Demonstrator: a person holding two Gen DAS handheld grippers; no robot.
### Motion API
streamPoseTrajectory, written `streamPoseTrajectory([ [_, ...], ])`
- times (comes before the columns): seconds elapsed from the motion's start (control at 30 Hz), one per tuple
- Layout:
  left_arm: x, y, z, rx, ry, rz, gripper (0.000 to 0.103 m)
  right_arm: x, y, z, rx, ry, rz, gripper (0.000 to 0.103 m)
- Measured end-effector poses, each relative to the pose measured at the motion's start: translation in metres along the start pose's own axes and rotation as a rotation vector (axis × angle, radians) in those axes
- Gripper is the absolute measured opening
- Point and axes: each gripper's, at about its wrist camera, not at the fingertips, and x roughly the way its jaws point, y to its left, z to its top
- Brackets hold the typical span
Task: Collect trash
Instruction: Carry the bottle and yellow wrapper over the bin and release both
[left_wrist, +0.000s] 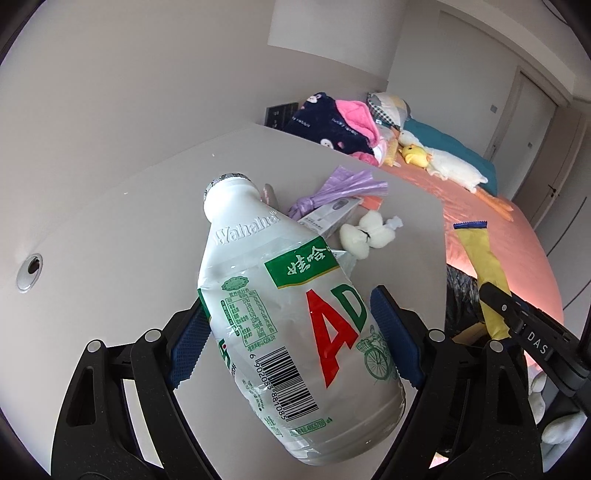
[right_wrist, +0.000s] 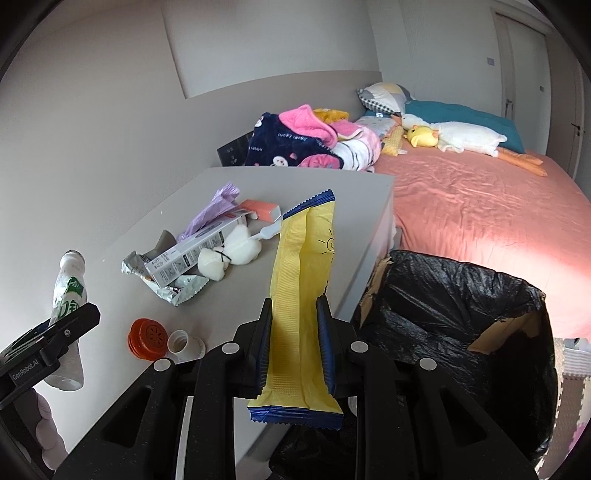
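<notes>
Bedroom, grey desk (right_wrist: 122, 254) beside pink bed. Left gripper (left_wrist: 291, 332) clamped across Wahaha bottle (left_wrist: 291, 321), neck tilted up over desk. Right gripper (right_wrist: 295, 343) clamped on yellow wrapper (right_wrist: 303, 288), long axis upright, nearer black-lined bin (right_wrist: 461, 317) just right of desk.

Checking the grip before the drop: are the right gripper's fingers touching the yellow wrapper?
Touching. The right wrist view shows both fingers pressed against the yellow wrapper.
</notes>
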Motion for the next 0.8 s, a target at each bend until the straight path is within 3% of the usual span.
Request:
streamPoseTrajectory([
  [0.8,0.01,-0.106,-0.001,0.153,0.022,-0.158,0.081,-0.057,-0.075,-0.006,0.082,-0.074,-0.104,0.024],
])
